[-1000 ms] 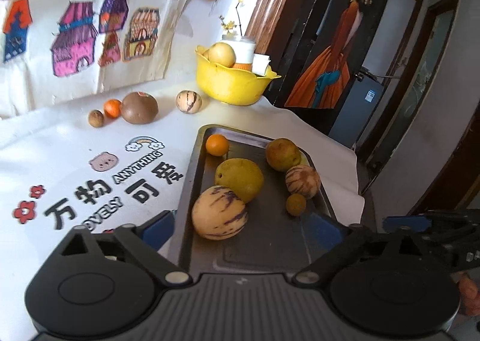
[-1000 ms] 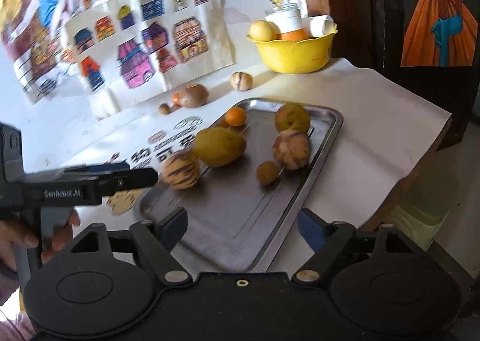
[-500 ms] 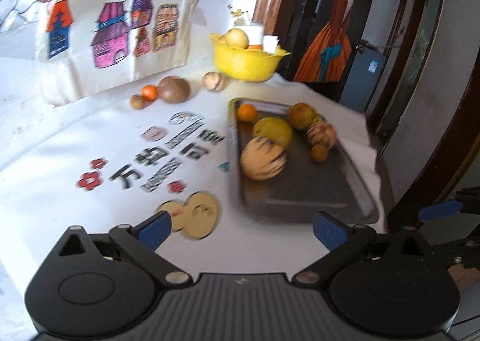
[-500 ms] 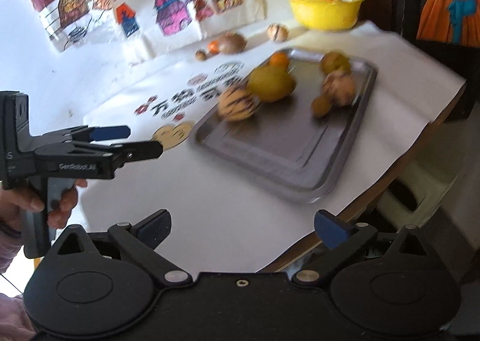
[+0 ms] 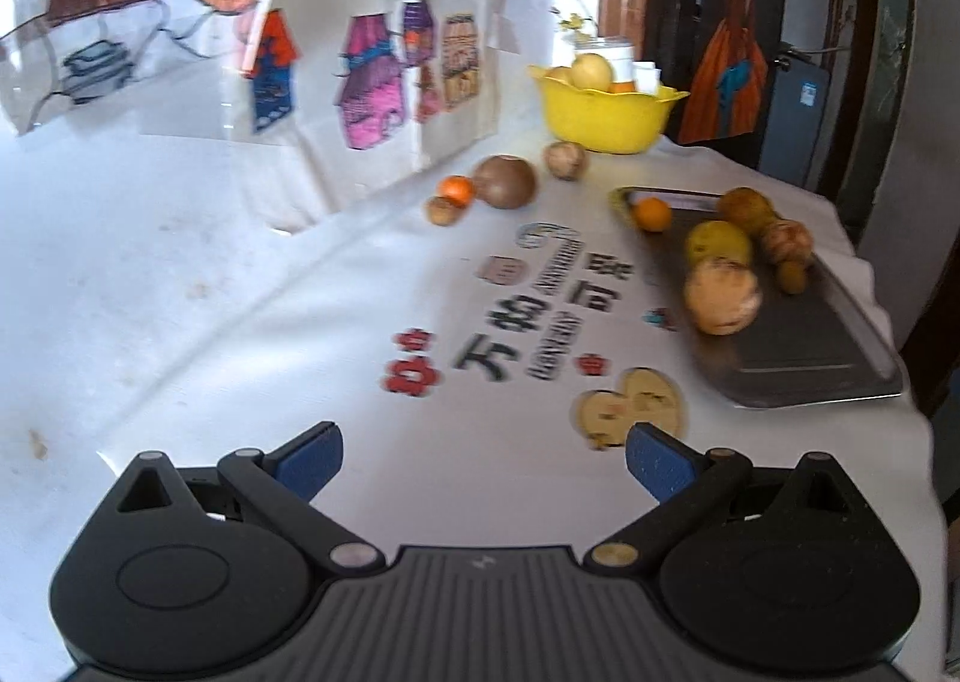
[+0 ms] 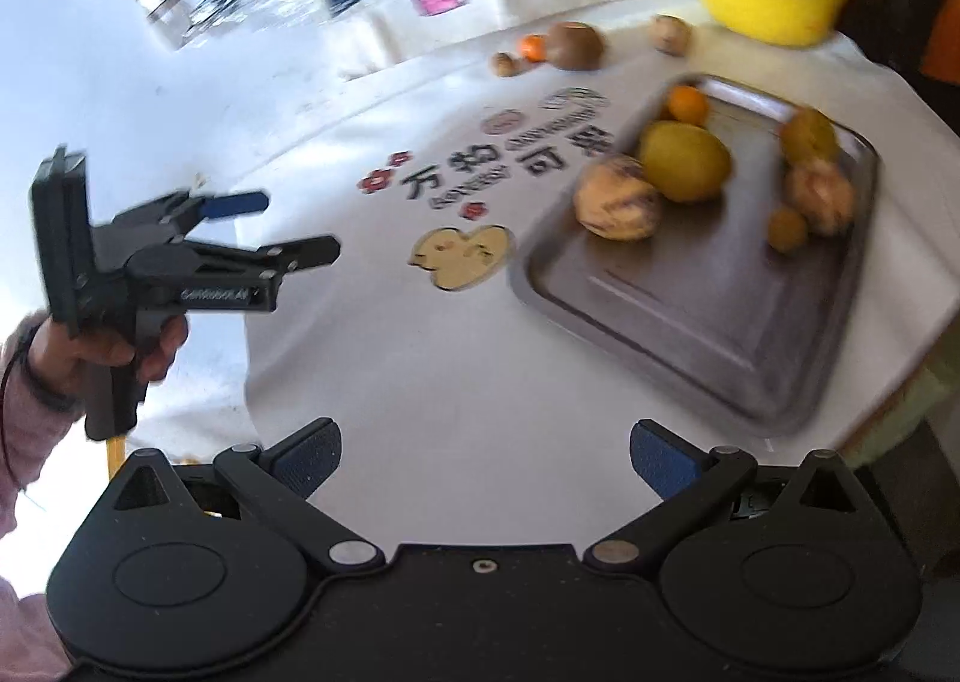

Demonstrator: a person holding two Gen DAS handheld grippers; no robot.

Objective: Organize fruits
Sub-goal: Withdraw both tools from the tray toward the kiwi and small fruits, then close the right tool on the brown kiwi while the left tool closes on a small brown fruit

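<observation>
A metal tray (image 5: 798,346) (image 6: 708,310) lies at the table's right side with several fruits on it: a striped melon (image 5: 723,295) (image 6: 618,199), a yellow fruit (image 5: 719,242) (image 6: 684,160), a small orange (image 5: 653,214) (image 6: 689,103) and others. Loose fruits lie by the back wall: a brown round one (image 5: 505,181) (image 6: 577,45), a small orange (image 5: 456,189) and a striped one (image 5: 565,160). A yellow bowl (image 5: 606,112) (image 6: 768,1) holds more fruit. My left gripper (image 5: 483,454) (image 6: 294,226) is open and empty, well short of the tray. My right gripper (image 6: 485,454) is open wide, empty, above bare cloth.
A white cloth (image 5: 300,322) with printed characters and a yellow duck print (image 6: 462,256) covers the table. Colourful house drawings (image 5: 372,76) hang on the back wall. The table edge drops off right of the tray. A hand (image 6: 90,346) holds the left gripper.
Both grippers have pulled back and left from the tray, which now sits farther away at the right. The right jaws have spread wider. The fruits have not moved.
</observation>
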